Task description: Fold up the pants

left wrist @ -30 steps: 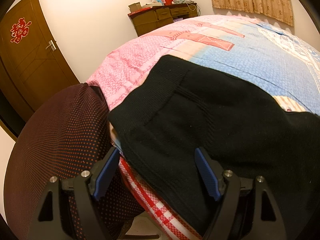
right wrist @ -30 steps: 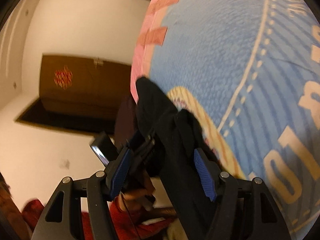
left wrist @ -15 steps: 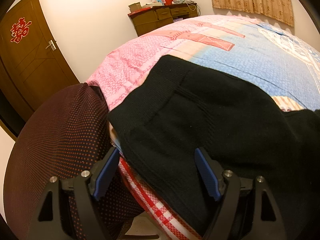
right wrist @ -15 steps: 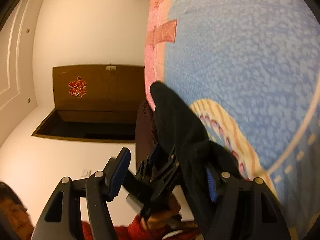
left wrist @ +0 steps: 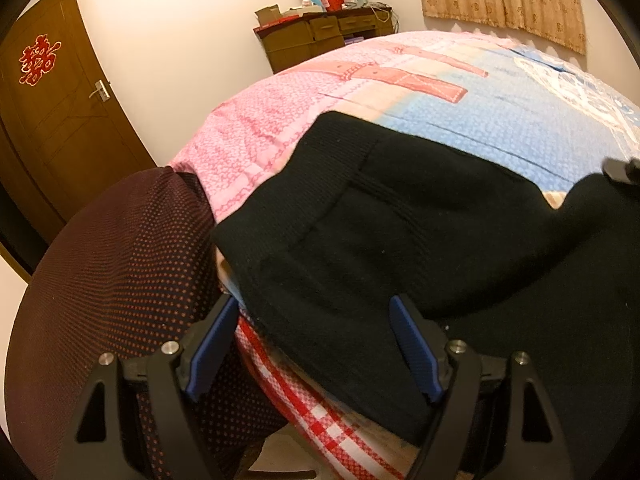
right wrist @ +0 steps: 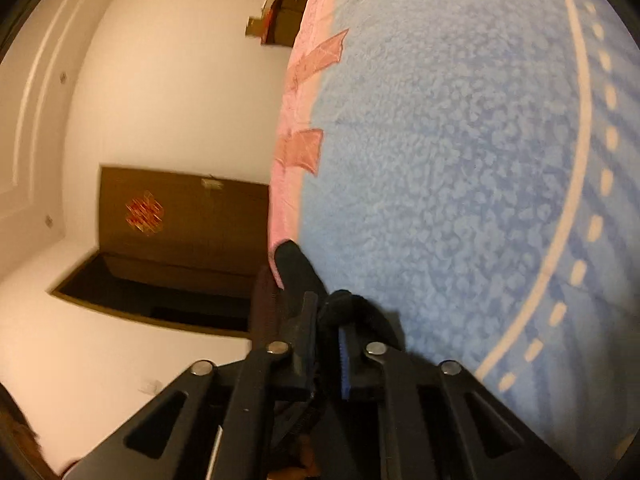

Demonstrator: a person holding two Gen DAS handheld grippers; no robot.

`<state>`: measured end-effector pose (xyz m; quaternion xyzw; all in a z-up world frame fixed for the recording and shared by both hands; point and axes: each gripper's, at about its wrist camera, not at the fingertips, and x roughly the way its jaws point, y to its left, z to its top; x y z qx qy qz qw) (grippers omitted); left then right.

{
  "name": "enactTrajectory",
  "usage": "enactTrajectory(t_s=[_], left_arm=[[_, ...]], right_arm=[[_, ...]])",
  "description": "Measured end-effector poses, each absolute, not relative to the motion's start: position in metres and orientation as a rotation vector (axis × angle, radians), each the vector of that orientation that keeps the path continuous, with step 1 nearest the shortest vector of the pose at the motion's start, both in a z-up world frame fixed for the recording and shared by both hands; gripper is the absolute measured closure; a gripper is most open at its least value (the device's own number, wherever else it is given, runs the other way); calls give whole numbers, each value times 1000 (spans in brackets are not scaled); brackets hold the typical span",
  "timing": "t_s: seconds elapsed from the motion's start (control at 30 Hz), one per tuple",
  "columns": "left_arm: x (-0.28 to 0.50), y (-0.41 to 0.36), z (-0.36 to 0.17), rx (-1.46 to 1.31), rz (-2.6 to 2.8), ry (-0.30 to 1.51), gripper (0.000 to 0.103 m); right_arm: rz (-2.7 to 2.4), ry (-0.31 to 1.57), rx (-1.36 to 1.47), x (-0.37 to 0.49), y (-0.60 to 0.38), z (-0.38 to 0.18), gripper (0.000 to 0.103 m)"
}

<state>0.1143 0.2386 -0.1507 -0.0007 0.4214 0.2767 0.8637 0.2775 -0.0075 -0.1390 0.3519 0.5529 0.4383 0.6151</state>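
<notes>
Black knit pants [left wrist: 400, 232] lie over the near corner of the bed, waistband toward the pink edge. My left gripper [left wrist: 312, 344] is open, its blue pads either side of the pants' near hem without pinching it. In the right wrist view, my right gripper [right wrist: 326, 344] is shut on a fold of the black pants [right wrist: 296, 272] and holds it just above the blue bedspread. A raised fold of the pants shows at the right of the left wrist view [left wrist: 600, 216], with a bit of the right gripper above it.
The bed [left wrist: 500, 112] has a blue and pink patterned cover. A dark dotted chair back [left wrist: 112, 264] stands against the bed's near corner. A brown door [left wrist: 52, 120] is at left, a cluttered cabinet [left wrist: 320, 36] at the far wall.
My right gripper has closed on the pants' fold, after being open around it, and swung over the blue cover. My left gripper has stayed put and open.
</notes>
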Motion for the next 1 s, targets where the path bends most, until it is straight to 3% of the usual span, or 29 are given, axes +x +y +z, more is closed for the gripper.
enactTrajectory(t_s=[0.23,0.4,0.6,0.77,0.83,1.0], left_arm=[[113,241,-145,-13,590,871,21],[110,237,-116,7,590,760,21],[142,253,-95,-10,597,741,21],[187,275,-126,-14,656,868,21],[192,275,-128,-17,679,862,13],[196,271,-128,32,705,838,8]], right_arm=[[915,1253,682,255,-49,-128,98],[740,1069,559,241,-79,-94,92],[898,1011,291,219,-12,-70,92],[883,1073,223,219,37,-112,92],[895,1037,258,218,36,-115,92],[884,998,275,204,11,-96,91]])
